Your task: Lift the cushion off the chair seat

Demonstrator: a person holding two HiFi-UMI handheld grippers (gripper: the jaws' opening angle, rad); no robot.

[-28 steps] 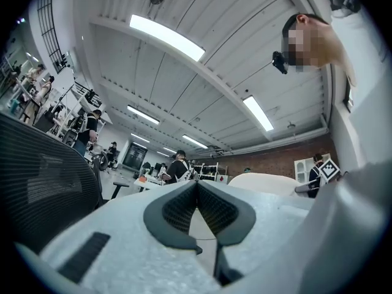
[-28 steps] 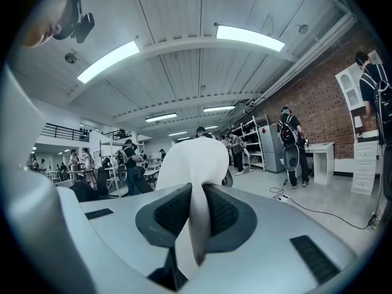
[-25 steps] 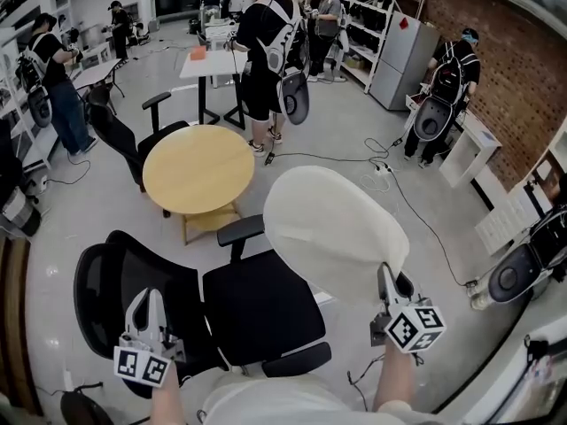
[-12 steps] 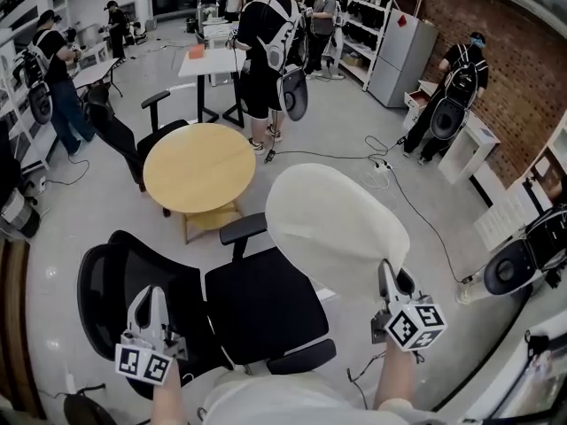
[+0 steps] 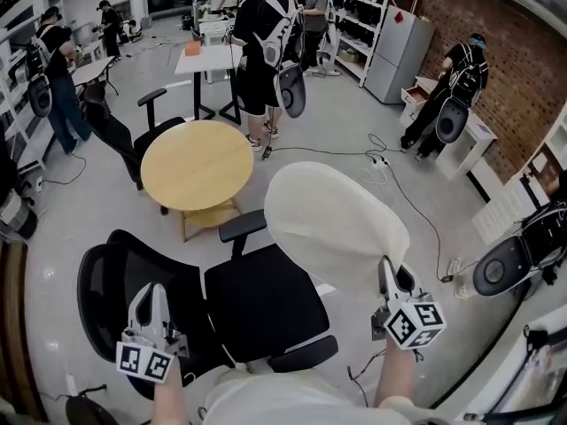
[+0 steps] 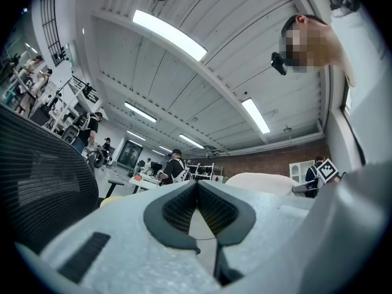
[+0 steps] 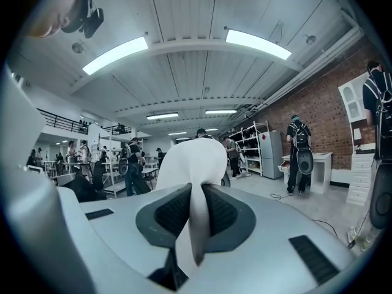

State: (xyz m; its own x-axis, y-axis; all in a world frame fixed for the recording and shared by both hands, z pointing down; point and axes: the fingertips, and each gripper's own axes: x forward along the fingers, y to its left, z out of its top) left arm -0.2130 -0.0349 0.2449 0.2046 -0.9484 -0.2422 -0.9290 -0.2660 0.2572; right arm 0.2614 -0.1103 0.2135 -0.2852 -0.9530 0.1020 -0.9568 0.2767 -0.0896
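Barely shifted since a second ago: cream cushion (image 5: 332,224), still pinched at its near edge by right gripper (image 5: 387,274), fanning up and away beyond those fingers, clear of black chair seat (image 5: 261,304) down to their left. Smooth, plain, rounded oval; edge creased between pads. Left gripper (image 5: 152,297) closed on nothing, fingertips touching, beside mesh backrest (image 5: 115,282).

The cream, rounded cushion (image 5: 337,228) hangs raised and tilted just right of centre in the head view, off the black mesh chair seat (image 5: 261,304) at lower centre.
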